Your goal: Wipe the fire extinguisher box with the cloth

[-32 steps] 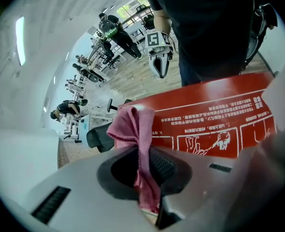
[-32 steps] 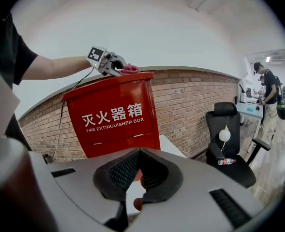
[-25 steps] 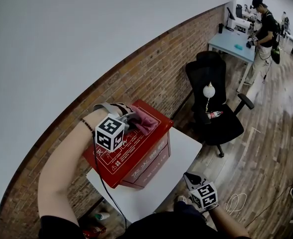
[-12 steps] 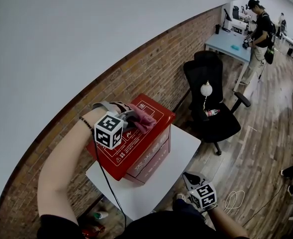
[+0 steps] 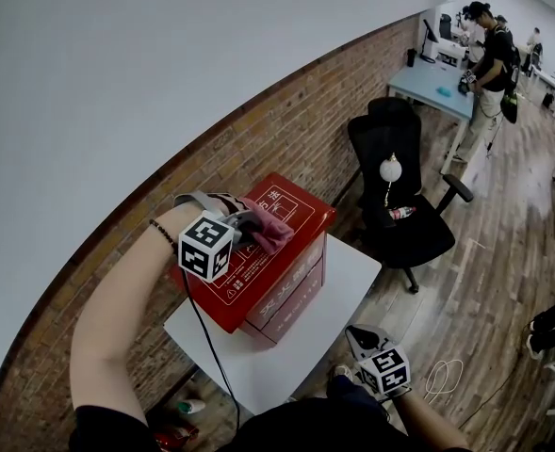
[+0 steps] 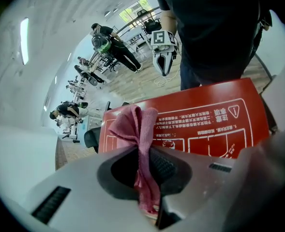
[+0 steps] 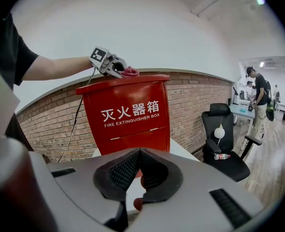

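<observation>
The red fire extinguisher box [image 5: 277,281] stands on a white table [image 5: 338,295] by the brick wall; its front reads "FIRE EXTINGUISHER BOX" [image 7: 130,112]. My left gripper [image 5: 249,226] is shut on a pink cloth [image 5: 270,231] and presses it onto the box's lid, near the lid's far edge. In the left gripper view the pink cloth [image 6: 137,144] runs between the jaws out onto the red lid [image 6: 205,124]. My right gripper [image 5: 362,339] hangs low in front of the table, shut, with nothing in it.
A black office chair [image 5: 404,205] with a white bulb-shaped thing and a bottle on it stands right of the table. A person [image 5: 489,73] stands at a blue-topped desk [image 5: 442,83] far back. The brick wall [image 5: 258,158] runs behind the box. A cable [image 5: 202,347] hangs from my left gripper.
The left gripper and cloth have shifted slightly along the lid toward its far end. The right gripper has hardly moved.
</observation>
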Motion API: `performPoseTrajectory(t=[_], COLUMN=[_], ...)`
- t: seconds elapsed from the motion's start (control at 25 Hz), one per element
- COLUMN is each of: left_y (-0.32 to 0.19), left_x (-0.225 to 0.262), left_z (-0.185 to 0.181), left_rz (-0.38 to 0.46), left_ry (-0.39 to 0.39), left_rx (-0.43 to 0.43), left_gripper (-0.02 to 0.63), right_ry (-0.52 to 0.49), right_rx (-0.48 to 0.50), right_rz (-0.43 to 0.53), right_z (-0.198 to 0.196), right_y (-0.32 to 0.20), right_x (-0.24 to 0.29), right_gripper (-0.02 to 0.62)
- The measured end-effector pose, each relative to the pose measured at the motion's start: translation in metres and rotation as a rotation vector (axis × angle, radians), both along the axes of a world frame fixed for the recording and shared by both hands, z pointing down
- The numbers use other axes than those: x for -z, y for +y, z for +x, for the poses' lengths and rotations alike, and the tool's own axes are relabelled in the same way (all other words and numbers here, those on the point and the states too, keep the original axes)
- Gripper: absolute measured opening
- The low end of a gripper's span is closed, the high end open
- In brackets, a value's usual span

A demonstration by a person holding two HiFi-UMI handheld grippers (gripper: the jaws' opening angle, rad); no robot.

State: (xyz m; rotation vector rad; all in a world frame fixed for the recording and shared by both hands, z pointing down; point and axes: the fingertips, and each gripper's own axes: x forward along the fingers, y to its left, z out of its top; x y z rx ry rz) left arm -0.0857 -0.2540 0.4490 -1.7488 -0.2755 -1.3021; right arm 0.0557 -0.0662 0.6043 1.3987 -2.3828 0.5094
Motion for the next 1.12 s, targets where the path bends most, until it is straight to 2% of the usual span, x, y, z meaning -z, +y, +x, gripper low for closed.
performPoseTrajectory(t=[0.36, 1.12], left_y=[0.013, 0.044], left_x=[0.0, 0.0], left_z=[-0.017, -0.055], left_rz=[-0.03, -0.071], left_ry=[-0.055, -0.075], left_rx=[0.002, 0.016], left_gripper=[0.054, 0.054], right_ry=[0.003, 0.024], right_rx=[0.002, 0.063], right_rz=[0.011, 0.009], right_z=[-0.011, -0.047], right_y=[0.002, -0.001], right_x=[0.004, 0.005], right_gripper=[0.02, 0.02])
